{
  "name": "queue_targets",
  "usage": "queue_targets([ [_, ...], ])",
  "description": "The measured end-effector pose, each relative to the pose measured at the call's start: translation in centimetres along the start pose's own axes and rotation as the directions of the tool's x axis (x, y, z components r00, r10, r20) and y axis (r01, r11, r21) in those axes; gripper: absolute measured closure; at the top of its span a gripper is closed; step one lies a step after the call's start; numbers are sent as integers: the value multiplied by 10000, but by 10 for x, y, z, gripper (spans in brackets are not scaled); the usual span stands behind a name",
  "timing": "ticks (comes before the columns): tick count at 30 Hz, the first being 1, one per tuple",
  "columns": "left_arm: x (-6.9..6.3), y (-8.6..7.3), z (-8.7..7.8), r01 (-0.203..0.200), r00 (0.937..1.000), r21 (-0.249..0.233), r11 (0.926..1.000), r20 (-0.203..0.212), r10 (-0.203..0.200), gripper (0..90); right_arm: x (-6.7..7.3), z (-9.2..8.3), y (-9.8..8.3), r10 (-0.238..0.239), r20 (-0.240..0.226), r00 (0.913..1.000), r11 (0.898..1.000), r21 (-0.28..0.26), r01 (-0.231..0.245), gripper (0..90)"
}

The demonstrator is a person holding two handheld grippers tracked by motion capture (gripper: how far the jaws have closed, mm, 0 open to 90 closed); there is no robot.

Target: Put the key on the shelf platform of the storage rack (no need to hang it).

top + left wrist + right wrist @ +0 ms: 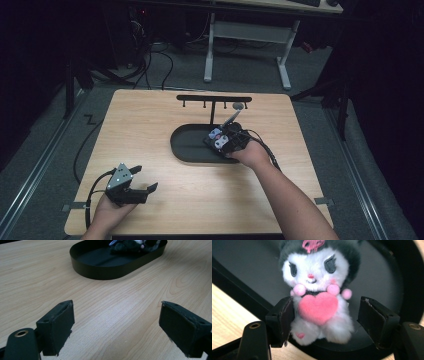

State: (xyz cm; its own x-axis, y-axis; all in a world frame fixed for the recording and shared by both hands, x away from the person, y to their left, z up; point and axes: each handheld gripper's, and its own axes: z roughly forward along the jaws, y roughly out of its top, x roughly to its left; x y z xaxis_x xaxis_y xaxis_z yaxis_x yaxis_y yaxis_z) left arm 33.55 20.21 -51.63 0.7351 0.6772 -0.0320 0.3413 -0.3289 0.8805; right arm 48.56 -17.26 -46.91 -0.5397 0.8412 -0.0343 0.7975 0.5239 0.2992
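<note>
A plush toy (319,297) with a white face, dark hood and a pink heart on its chest lies in the black oval tray (242,260). My right gripper (327,315) is open around its body. The left pad (287,315) is against the fur, and the right pad (368,320) stands a little apart from it. From the high view, the right gripper (222,137) is over the tray's (185,145) right end. My left gripper (146,178) rests near the table's front left. It stands open (116,322) over bare wood, facing the tray (100,272) and the plush (127,246).
A black rack with hooks (214,98) stands just behind the tray, with a small grey round thing (238,106) at its right side. Cables trail off both grippers. Beyond the table's far edge is a white desk frame (247,30).
</note>
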Motion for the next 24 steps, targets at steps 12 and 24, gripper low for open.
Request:
queue_targets([
  [12,0,0,1,-50,10000,43,10000,10,50,138,-7,-28,-18,194,40,9998,9974,-689,-190,301],
  [24,-4,0,4,-175,9998,243,9996,44,174,138,-10,-51,-39,244,99,9997,9959,-872,-235,293],
])
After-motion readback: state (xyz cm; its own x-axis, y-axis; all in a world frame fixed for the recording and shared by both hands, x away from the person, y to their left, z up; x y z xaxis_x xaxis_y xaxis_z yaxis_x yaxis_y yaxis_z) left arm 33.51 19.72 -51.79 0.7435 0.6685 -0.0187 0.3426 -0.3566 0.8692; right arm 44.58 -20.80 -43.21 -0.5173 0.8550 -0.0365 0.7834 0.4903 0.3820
